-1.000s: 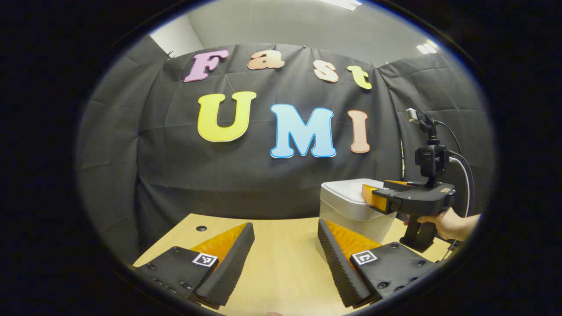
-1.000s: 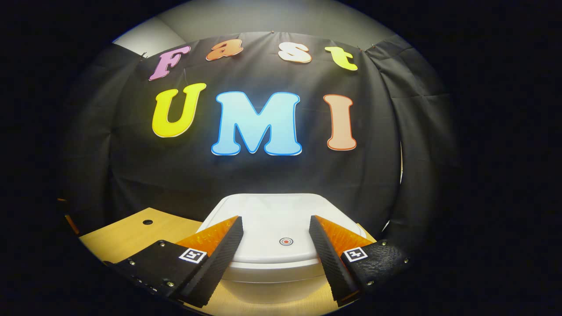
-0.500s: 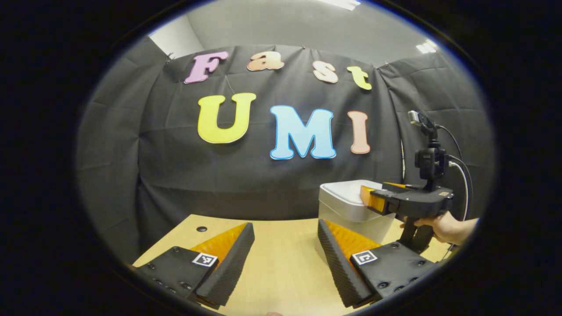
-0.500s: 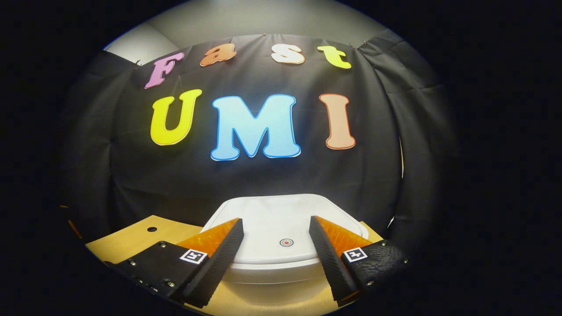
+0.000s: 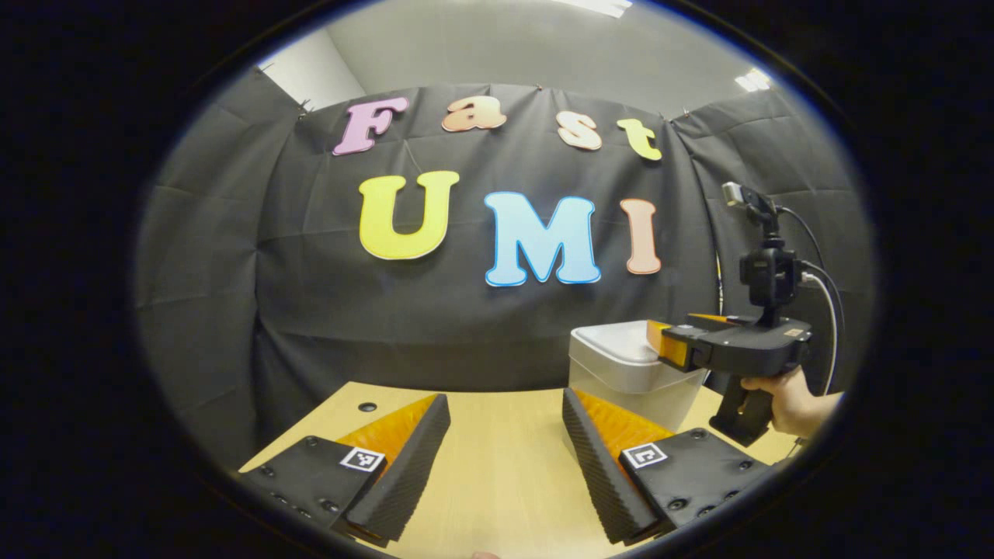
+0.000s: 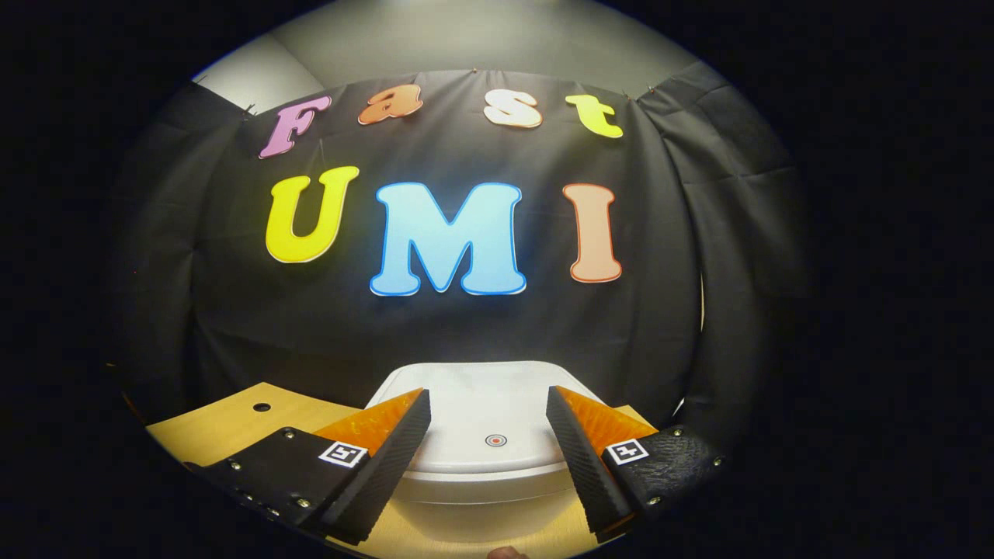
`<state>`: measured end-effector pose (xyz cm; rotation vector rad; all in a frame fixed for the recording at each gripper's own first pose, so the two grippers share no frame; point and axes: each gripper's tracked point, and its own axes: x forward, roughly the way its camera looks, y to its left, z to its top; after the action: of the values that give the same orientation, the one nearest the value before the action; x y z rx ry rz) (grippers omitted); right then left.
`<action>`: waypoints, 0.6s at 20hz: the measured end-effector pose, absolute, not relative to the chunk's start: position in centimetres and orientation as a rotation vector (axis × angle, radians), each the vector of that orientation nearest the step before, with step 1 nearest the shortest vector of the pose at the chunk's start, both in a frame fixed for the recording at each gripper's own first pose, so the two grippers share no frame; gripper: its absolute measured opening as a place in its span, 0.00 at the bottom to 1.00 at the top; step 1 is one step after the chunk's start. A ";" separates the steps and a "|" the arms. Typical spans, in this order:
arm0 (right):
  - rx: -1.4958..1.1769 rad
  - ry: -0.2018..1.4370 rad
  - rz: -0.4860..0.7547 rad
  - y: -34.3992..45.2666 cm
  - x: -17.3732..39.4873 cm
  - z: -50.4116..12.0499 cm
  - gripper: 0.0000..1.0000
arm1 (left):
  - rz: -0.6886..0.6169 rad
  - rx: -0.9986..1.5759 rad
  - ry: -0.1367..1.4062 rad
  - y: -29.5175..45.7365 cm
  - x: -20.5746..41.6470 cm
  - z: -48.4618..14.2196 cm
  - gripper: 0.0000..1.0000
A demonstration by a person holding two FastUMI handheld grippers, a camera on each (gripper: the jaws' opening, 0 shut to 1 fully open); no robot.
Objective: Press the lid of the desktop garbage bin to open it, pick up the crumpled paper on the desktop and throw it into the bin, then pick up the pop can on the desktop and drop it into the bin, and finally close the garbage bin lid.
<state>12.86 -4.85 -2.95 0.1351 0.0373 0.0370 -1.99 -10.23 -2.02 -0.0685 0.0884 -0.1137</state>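
Observation:
The white desktop bin [image 6: 481, 473] stands close in front in the right gripper view, its lid [image 6: 481, 411] down, with a small red-ringed button [image 6: 495, 440] near the front edge. My right gripper [image 6: 488, 396] hovers open just above the lid's front, one finger to each side of the button. In the left gripper view the bin [image 5: 621, 376] is at the right, and the right gripper [image 5: 660, 341] is held level over its top by a hand [image 5: 784, 396]. My left gripper [image 5: 505, 397] stands open over bare tabletop, nothing between its fingers.
The light wooden table [image 5: 497, 466] runs back to the black cloth wall. A small round hole [image 5: 366, 406] sits near its far left edge, also seen as a hole [image 6: 262, 407] in the right gripper view. A cable [image 5: 823, 310] hangs from the right gripper's camera mount.
The right gripper dipped toward the lid, then rose and drew back a little; the lid stays down. The left gripper has barely shifted.

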 end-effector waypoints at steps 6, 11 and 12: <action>0.153 0.016 0.066 -5.5 9.1 -1.5 0.96 | -0.115 -0.058 0.066 -12.1 -2.5 -1.4 1.00; 0.153 0.018 0.091 -6.2 5.7 -2.0 1.00 | -0.108 -0.056 0.058 -13.7 -3.7 -1.3 1.00; 0.154 0.020 0.101 -6.3 4.9 -2.1 0.96 | -0.100 -0.055 0.058 -13.8 -3.9 -1.3 1.00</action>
<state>4.95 -6.34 -2.12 0.1542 0.0202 0.1008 -3.88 -13.83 -1.33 -0.0546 0.0582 -0.0999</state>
